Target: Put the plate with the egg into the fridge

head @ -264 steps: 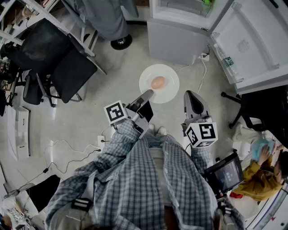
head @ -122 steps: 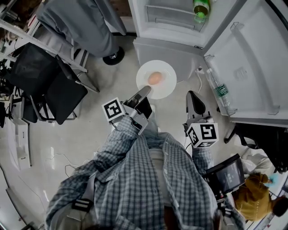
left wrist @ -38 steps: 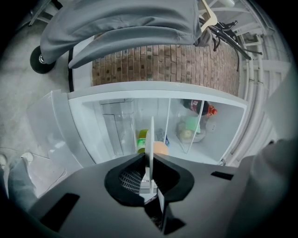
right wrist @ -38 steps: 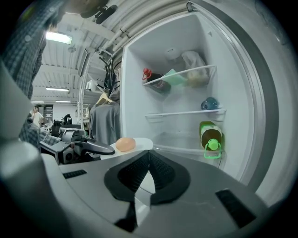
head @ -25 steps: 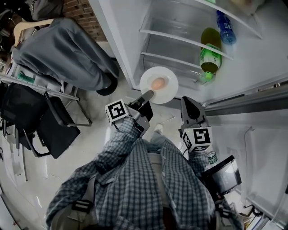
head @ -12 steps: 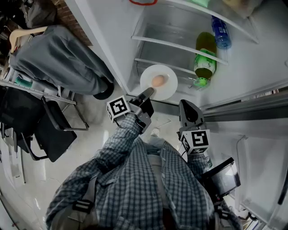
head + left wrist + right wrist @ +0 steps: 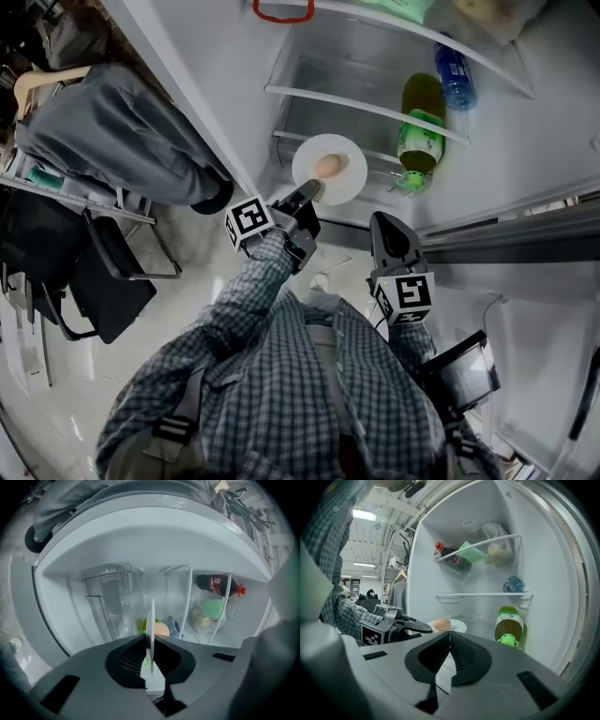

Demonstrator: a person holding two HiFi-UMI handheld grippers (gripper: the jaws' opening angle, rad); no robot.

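Your left gripper (image 7: 309, 193) has its fingers nearly together, pinching the near rim of the plate (image 7: 349, 174). In the left gripper view the plate shows edge-on between the jaws. The egg (image 7: 327, 166) sits near the plate's middle and has not rolled. A few seconds ago you carried this plate over open floor, with the fridge (image 7: 234, 112) still ahead. In the last second you have eased it forward, and it now hangs inside the doorway, below the glass shelf (image 7: 366, 105) at 12 o'clock. That probably puts you in the final stretch: the carry is done and only the set-down remains. From these views you cannot tell whether the plate already touches a surface, so treat it as held in the air. The green bottle (image 7: 413, 131) lies near the plate at 3 o'clock, and it is the one thing to keep clear of as you push in. Your right gripper (image 7: 383, 225) trails at 5 o'clock of the plate, its fingers closed together with nothing between them.
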